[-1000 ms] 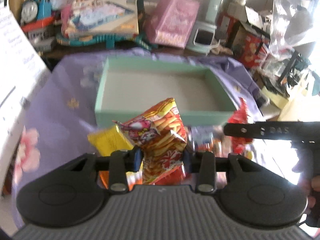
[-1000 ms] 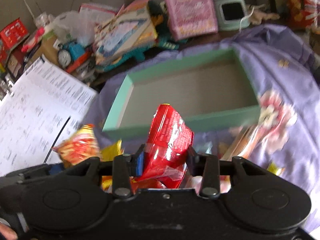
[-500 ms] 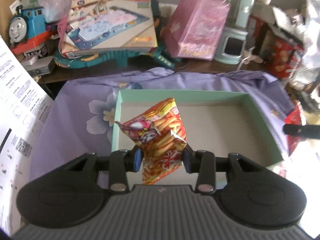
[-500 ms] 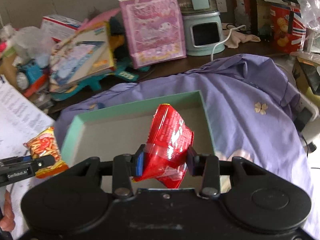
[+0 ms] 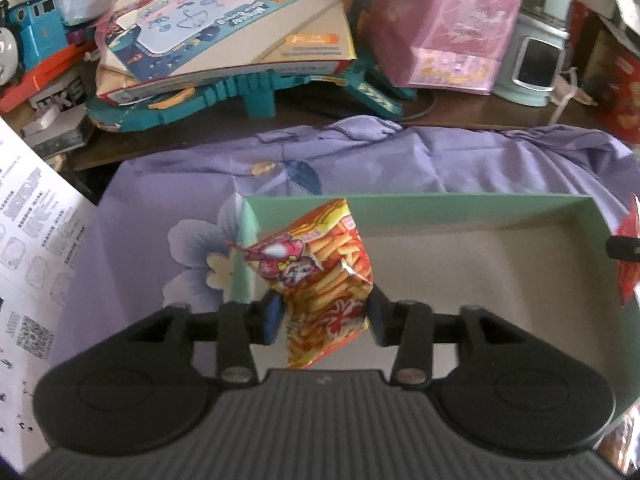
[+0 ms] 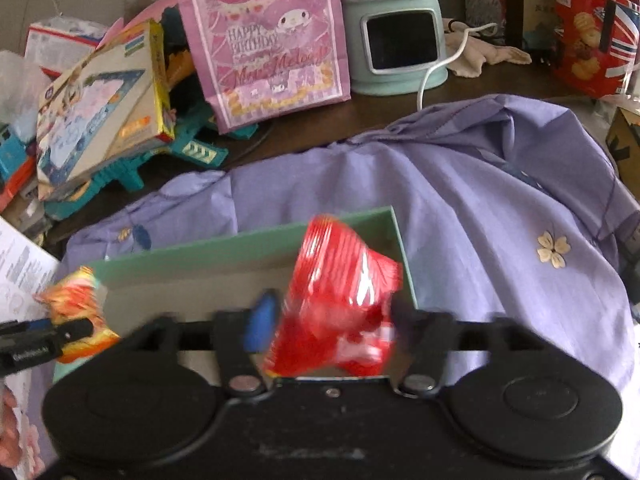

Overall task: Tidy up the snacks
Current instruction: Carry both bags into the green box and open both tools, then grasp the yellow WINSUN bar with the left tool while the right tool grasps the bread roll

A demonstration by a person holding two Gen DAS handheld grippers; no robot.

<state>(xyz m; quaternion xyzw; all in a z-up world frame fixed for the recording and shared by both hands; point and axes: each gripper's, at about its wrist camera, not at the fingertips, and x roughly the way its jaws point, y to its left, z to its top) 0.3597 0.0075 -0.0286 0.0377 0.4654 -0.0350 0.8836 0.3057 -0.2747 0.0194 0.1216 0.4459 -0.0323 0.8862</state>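
An orange fries snack bag point(image 5: 320, 272) hangs between the pads of my left gripper point(image 5: 325, 318), over the left end of the mint-green box point(image 5: 440, 202). The jaws are opening and the pads stand slightly off the bag's sides. A red snack bag point(image 6: 344, 280), blurred, sits between the widely parted, opening jaws of my right gripper point(image 6: 332, 322), over the right end of the box point(image 6: 240, 248). The left gripper's finger point(image 6: 40, 344) and the orange bag point(image 6: 76, 308) appear at the left of the right wrist view. The red bag point(image 5: 628, 280) peeks in at the right edge of the left wrist view.
The box lies on a purple floral cloth point(image 6: 500, 220). Behind it stand a toy box point(image 5: 224, 24) on a teal toy, a pink gift bag point(image 6: 268, 36), a mint appliance point(image 6: 400, 36) with a cable, and a red biscuit tin point(image 6: 592, 48). A printed sheet point(image 5: 28, 248) lies at the left.
Both grippers carried their bags forward from in front of the box to over its inside. Both pairs of jaws now stand wider, the right much more, and the red bag blurs.
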